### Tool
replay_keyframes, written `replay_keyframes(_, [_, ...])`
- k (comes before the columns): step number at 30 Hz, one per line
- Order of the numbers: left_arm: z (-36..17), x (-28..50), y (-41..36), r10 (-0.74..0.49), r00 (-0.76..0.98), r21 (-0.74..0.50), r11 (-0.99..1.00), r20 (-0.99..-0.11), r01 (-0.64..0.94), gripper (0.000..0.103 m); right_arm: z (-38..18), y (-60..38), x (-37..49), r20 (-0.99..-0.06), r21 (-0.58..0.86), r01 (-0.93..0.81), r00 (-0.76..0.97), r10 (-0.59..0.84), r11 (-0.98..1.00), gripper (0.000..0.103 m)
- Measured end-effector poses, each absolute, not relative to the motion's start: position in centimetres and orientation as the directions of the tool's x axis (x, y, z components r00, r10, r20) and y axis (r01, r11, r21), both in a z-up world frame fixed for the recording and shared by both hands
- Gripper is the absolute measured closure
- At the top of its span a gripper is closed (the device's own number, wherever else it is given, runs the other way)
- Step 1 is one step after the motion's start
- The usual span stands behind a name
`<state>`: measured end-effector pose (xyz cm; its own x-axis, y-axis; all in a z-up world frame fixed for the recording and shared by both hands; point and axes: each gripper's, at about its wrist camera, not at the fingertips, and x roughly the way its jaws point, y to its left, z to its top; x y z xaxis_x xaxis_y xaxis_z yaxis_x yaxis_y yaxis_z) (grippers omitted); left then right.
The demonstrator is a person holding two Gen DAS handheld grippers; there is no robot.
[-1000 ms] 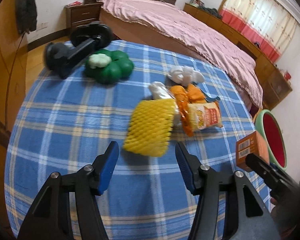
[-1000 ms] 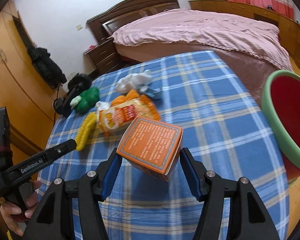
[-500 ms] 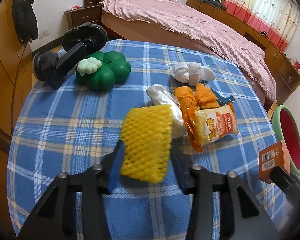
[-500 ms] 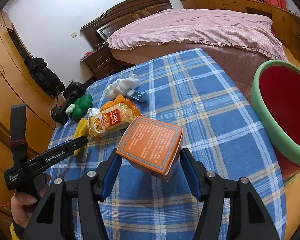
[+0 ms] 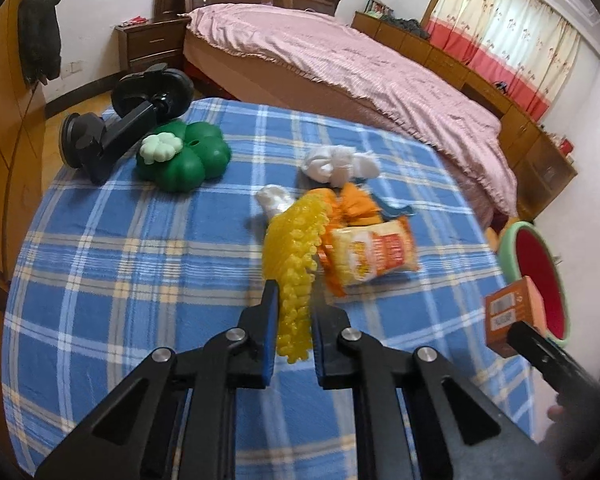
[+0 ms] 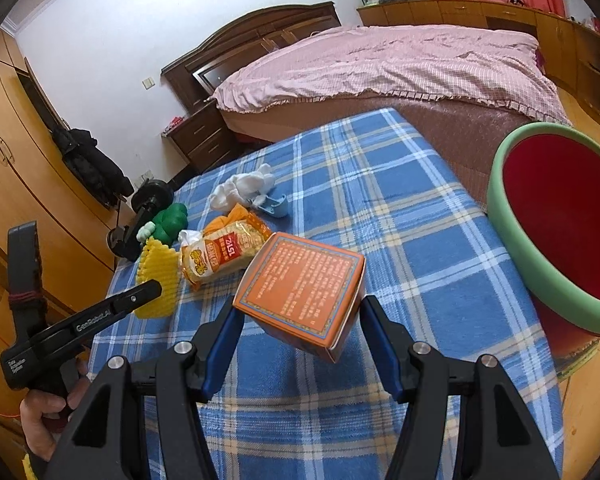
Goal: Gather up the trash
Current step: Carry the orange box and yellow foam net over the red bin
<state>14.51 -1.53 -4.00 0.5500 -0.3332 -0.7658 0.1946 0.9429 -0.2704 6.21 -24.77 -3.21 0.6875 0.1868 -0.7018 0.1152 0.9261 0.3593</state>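
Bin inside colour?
Red inside, pale green rim; bin shows best in the right wrist view.

My left gripper (image 5: 294, 312): jaws just closed, pinching the yellow net (image 5: 294, 256), tilted down | my right gripper (image 6: 300, 320): clamped on the orange box (image 6: 300, 288), tilted down | hand (image 6: 46, 416) on the left handle

Showing woven plaid cloth on table (image 5: 140, 272), knobbly yellow foam net (image 5: 296, 256), glossy plastic snack bag (image 5: 370, 256), matt cardboard box (image 6: 300, 292).
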Motion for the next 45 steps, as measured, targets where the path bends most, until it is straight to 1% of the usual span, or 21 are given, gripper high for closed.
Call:
replay_keyframes(11, [0.2, 11.9, -5.0, -0.464, 0.551, -0.343, 0.885, -0.693, 0.315, 0.089, -0.1, -27.7, 3.2, -0.644, 0.364, 0.168, 0.756, 0.118, 0.916, 0.04])
replay_keyframes(23, [1.9, 11.6, -13.9, -0.561, 0.465, -0.351, 0.813, -0.685, 0.464, 0.089, 1.5, -34.8, 0.1, -0.609, 0.376, 0.296, 0.793, -0.006, 0.878, 0.04])
replay_keyframes(33, [1.3, 11.8, -23.1, -0.605, 0.36, -0.332, 0.739, -0.71, 0.586, 0.089, 0.5, -41.7, -1.1, -0.632, 0.369, 0.421, 0.767, -0.108, 0.829, 0.04])
replay_keyframes(45, [-2.0, 12.1, -32.3, -0.621, 0.227, -0.339, 0.656, -0.75, 0.674, 0.089, -2.5, -47.7, -1.6, -0.673, 0.369, 0.518, 0.721, -0.163, 0.772, 0.04])
